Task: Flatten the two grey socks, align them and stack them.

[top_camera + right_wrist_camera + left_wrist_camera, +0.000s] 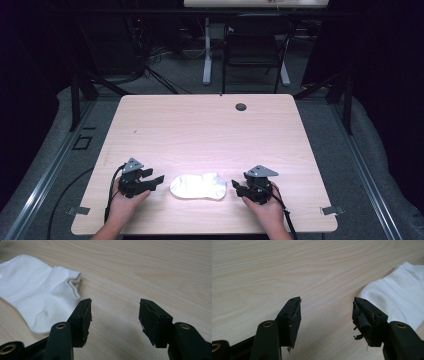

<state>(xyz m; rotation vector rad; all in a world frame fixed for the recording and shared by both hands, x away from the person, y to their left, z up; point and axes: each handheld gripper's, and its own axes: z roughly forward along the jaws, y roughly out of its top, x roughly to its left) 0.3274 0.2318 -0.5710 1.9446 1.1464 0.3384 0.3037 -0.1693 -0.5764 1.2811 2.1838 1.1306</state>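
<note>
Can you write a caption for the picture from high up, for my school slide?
Two open grippers, left gripper and right gripper, flank a white sock on a wooden table.

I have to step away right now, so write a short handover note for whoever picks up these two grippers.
Left gripper: open, empty, just left of the white sock, not touching it.
Right gripper: open, empty, just right of the sock, at its cuff end.
The sock lies flat near the front edge of the table, between the two grippers.
Done: nothing visible; the sock has not been gripped.
Left: probably close in from both sides and take hold of the sock.
</note>
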